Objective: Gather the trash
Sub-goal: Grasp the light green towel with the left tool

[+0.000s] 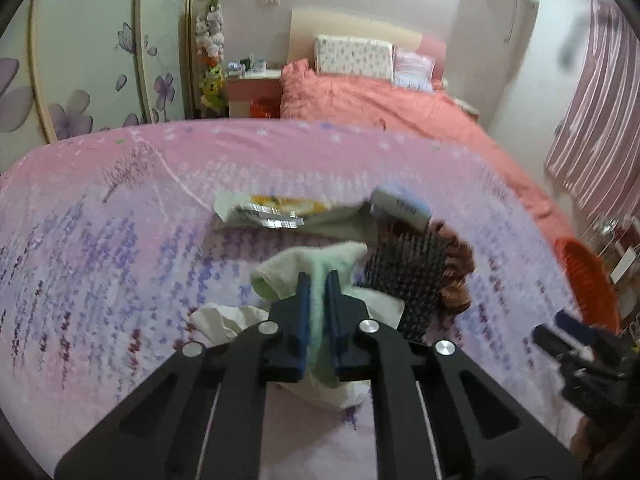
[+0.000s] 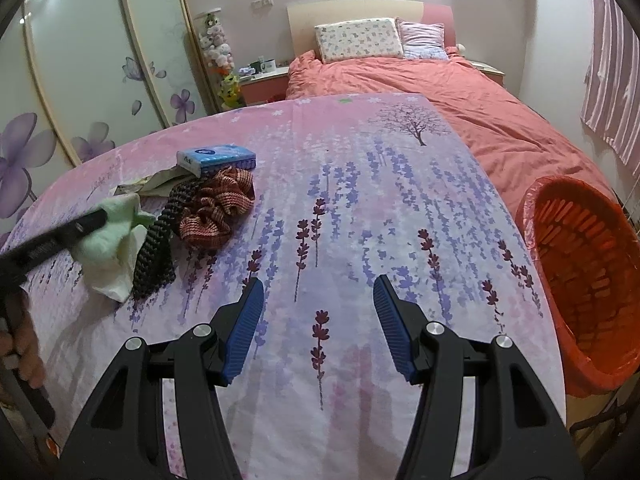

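My left gripper (image 1: 318, 280) is shut on a pale green cloth (image 1: 320, 276) and holds it just above the pink lavender-print cloth (image 1: 120, 240); the green cloth also shows in the right wrist view (image 2: 108, 236). A crumpled white tissue (image 1: 224, 318) lies under and beside it. A yellow and silver wrapper (image 1: 272, 210) lies farther off. My right gripper (image 2: 318, 300) is open and empty over the bare cloth (image 2: 360, 200). The orange trash basket (image 2: 584, 276) stands at the right edge.
A black hairbrush (image 1: 404, 276), a rust-coloured scrunchie (image 2: 218, 210) and a blue tissue pack (image 2: 218, 158) lie beside the trash. A bed with a coral duvet (image 2: 460, 92) is behind, wardrobe doors (image 2: 80, 80) to the left, a curtain (image 1: 592, 120) to the right.
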A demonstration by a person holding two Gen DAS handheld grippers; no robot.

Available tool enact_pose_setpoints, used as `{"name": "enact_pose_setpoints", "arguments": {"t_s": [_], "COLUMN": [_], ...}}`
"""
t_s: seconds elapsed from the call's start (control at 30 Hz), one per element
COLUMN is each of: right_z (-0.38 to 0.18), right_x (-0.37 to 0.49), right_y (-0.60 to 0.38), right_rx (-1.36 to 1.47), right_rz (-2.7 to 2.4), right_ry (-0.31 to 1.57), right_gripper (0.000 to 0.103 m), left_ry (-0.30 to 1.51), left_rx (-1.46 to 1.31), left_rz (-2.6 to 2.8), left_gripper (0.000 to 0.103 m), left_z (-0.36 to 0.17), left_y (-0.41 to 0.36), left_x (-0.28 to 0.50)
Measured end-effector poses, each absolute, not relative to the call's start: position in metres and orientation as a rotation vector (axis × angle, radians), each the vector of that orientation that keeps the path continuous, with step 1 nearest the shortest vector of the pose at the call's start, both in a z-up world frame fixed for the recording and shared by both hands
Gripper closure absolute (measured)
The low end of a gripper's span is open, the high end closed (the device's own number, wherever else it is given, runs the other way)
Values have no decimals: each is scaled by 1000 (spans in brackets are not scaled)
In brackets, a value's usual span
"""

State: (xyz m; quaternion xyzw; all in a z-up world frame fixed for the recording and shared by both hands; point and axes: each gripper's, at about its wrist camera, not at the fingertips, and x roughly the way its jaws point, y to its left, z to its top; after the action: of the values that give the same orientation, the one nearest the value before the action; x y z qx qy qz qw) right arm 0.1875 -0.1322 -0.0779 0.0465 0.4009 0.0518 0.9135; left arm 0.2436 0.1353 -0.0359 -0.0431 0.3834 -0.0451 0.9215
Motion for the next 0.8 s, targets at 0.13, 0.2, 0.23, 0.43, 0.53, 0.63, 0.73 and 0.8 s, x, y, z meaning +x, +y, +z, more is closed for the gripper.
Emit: {"name": "enact_pose_setpoints", "arguments": {"t_s": [0.13, 0.2, 0.23, 0.43, 0.53, 0.63, 0.73, 0.8], "right_z": [-80, -80, -80, -78, -80, -83, -85, -86], "right_x": [193, 196, 197, 208, 210, 211, 211, 210], "right_y": [-123, -115, -112, -95, -91, -89, -89, -90], "right_rx": [96, 89, 86, 89, 85, 82, 85, 87], "right_rz": [128, 143, 149, 180, 182, 180, 178, 176], "right_ry": [835, 836, 837, 835, 841, 852, 859, 861], "right_gripper": [45, 45, 45, 45, 45, 45, 45, 45], "left_ry": [730, 713, 706, 746, 741, 780, 832, 837], "left_rx": [-109, -130, -135, -220, -172, -78, -24, -17], "left_rz": [-63, -46, -29, -83, -112, -121, -105, -111], "left_gripper": [96, 98, 99, 94, 62, 60, 80, 99], "left_z": [-17, -12, -11, -13, -15, -27, -43, -47], "left_y": [153, 165, 170, 187, 168, 142, 125, 121], "left_x": [238, 237, 236, 235, 233, 242, 254, 254]}}
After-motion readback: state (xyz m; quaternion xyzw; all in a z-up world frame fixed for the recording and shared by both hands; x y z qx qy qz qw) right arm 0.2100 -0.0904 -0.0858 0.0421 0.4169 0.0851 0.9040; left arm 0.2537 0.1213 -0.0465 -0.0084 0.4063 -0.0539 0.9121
